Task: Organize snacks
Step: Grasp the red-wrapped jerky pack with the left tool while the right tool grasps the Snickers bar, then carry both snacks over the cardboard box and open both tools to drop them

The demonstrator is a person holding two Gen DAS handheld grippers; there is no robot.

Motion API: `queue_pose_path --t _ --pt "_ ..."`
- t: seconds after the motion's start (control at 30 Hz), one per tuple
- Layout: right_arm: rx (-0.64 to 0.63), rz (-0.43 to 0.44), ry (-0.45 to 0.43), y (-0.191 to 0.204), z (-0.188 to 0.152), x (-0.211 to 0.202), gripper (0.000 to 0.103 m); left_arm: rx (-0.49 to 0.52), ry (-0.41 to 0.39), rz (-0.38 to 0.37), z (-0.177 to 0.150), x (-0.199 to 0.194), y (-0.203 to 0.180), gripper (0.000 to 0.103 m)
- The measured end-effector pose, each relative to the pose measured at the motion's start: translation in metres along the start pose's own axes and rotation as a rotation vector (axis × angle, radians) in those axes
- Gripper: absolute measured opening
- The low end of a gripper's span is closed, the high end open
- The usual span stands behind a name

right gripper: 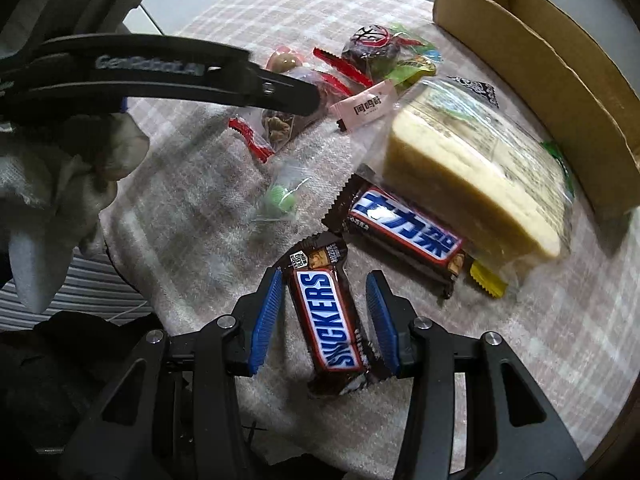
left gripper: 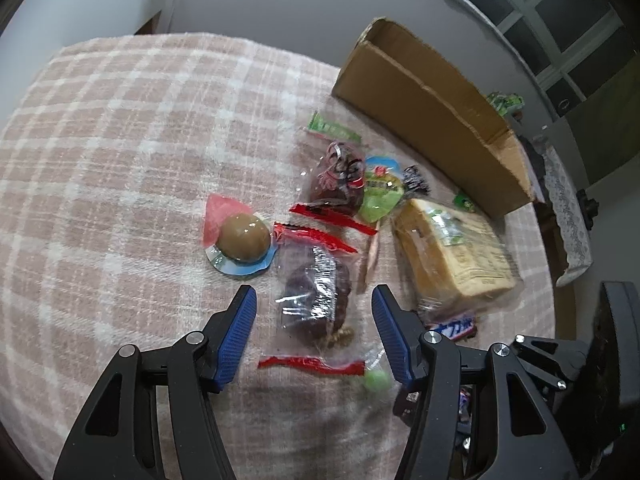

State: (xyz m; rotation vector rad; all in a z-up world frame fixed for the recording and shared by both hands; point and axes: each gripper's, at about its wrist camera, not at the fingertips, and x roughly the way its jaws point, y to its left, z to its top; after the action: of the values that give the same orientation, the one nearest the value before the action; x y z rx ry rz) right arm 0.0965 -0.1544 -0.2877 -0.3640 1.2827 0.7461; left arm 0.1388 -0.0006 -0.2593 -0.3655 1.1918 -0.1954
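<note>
Cardboard box (left gripper: 420,120), contents unseen; hand-held grippers open, left (left gripper: 314,296) empty, right (right gripper: 324,280) straddling Snickers (right gripper: 328,320).

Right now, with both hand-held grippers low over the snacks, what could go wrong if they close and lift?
1. The right hand-held gripper straddles the Snickers bar at a slant, so the bar may twist or slip out.
2. The left hand-held gripper stands around a clear bag of dark snacks; the loose film could crumple, or the contents get crushed.
3. The two hand-held grippers work close together and could collide.
</note>
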Motion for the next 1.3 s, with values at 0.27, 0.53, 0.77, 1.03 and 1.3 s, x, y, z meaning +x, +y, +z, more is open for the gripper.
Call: queue_pose_path --t 0.27,0.53,0.77,1.03,1.3 --pt "-0.021 -0.033 0.008 0.016 -0.006 -0.001 0.034 0.041 -0.016 0.042 0.001 0.001 -0.001 0.038" --pt "0.019 -0.024 0.002 0.017 -0.006 -0.006 0.031 0.036 -0.022 0.032 -0.006 -0.009 0.002 0.034" --pt "0.078 -0.006 -0.04 -0.002 -0.018 -0.045 0.031 0.041 -0.048 0.029 -0.01 -0.03 0.0 0.034" --pt "0.149 -0.014 -0.136 -0.036 -0.008 -0.099 0.031 0.065 -0.117 0.0 0.017 -0.058 -0.014 0.034" --pt "0.225 -0.058 -0.255 -0.081 0.025 -0.14 0.031 0.129 -0.181 -0.047 0.063 -0.065 -0.047 0.034"
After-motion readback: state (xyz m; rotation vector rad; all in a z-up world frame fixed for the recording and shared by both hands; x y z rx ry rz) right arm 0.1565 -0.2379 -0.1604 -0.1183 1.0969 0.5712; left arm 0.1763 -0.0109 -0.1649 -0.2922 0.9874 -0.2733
